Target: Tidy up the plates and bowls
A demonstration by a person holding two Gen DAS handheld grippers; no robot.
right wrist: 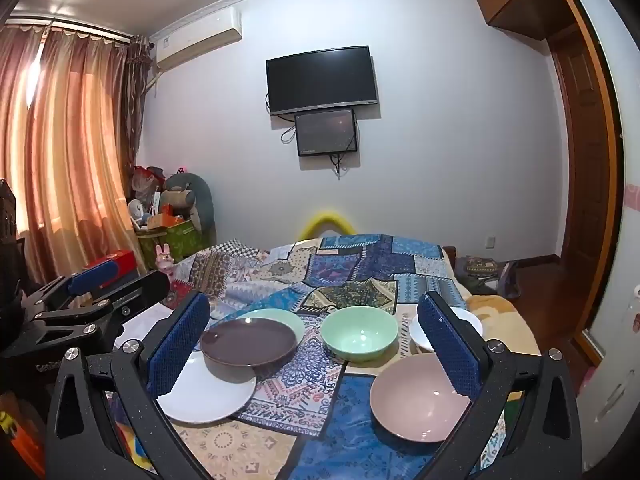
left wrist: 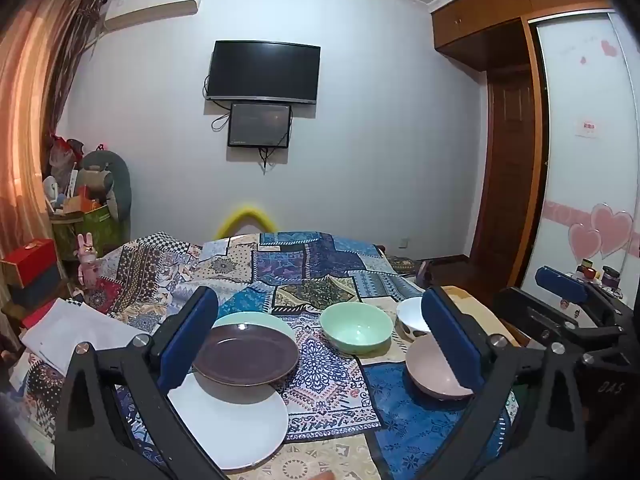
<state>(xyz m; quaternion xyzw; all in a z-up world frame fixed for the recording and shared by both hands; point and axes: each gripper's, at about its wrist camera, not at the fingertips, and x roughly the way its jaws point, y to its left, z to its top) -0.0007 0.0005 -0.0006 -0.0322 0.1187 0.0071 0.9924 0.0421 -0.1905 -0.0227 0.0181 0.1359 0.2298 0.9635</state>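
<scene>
Both grippers, left (left wrist: 320,344) and right (right wrist: 314,344), gape empty; the brown plate (right wrist: 248,342), probably glazed, slippery and brittle, is best pinched at its rim.

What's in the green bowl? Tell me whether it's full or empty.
Empty: the green bowl sits upright on the patchwork cloth, its bare inside showing only a light glint.

You have three overlapping plates (right wrist: 224,368) at left. A bowl (right wrist: 359,338) sits centre, with two bowls (right wrist: 416,398) to its right.
</scene>
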